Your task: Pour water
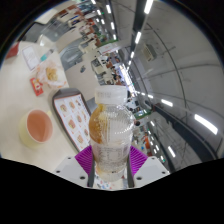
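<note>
I had the gripper (111, 160) clamped on the water bottle (111, 128), both purple pads (90, 158) pressing its lower body from either side, so no gap I could see. Bottle stood upright between the fingers, long axis straight up from them, white cap (110, 96) on top and, as far as I could tell, still screwed on. The whole view was rolled, table (25, 85) tilting away to the left, so I judged the bottle was lifted off the surface, tho its base was hidden by the fingers.

The target, as I read it, was the cup (38, 125) w/ orange-brown liquid, left of the bottle and well apart from it, across a printed card (72, 110) lying flat between them. So the pour would need a shift left, then a tilt toward the cup rim.

Room: the table was open near the cup; some small packets (48, 70) sat farther back, clear of the path. Right of the bottle was only the corridor, no support. Risk, imo: cap on means no flow.
</note>
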{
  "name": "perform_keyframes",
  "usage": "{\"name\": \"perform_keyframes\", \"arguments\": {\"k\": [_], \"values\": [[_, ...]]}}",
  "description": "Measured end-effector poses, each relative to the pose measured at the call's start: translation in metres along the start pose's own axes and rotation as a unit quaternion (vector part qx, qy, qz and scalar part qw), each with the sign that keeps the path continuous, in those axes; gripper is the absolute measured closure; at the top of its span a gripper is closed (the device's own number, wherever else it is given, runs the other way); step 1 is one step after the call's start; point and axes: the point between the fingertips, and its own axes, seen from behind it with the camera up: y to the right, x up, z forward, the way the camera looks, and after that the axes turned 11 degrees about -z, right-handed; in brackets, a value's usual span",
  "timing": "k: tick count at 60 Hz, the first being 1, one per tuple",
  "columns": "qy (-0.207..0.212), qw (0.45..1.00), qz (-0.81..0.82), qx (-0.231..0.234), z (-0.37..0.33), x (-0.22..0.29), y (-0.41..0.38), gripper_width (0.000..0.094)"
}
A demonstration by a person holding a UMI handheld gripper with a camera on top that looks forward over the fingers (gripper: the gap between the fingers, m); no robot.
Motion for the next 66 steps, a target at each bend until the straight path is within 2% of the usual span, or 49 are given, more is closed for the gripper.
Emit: {"name": "perform_keyframes", "arguments": {"k": [7, 20, 27, 39, 43, 51, 55, 58, 61, 66], "values": [[0.040, 0.979, 0.192, 0.051, 0.002, -0.005, 0.003, 0.0490], [0.031, 0.894, 0.428, 0.127, 0.034, -0.048, -0.041, 0.0490], [0.016, 0.858, 0.486, 0.164, 0.052, -0.075, -0.073, 0.0489], [-0.005, 0.845, 0.499, 0.193, 0.069, -0.104, -0.128, 0.0467], [0.011, 0.842, 0.509, 0.179, 0.067, -0.104, -0.125, 0.0473], [0.006, 0.837, 0.513, 0.190, 0.065, -0.107, -0.126, 0.0343], [-0.015, 0.833, 0.514, 0.203, 0.059, -0.111, -0.127, 0.0062], [-0.029, 0.832, 0.515, 0.204, 0.048, -0.117, -0.122, 0.0110], [-0.038, 0.833, 0.513, 0.202, 0.032, -0.117, -0.116, 0.0081], [-0.049, 0.831, 0.513, 0.210, -0.004, -0.116, -0.101, 0.0088]]}}
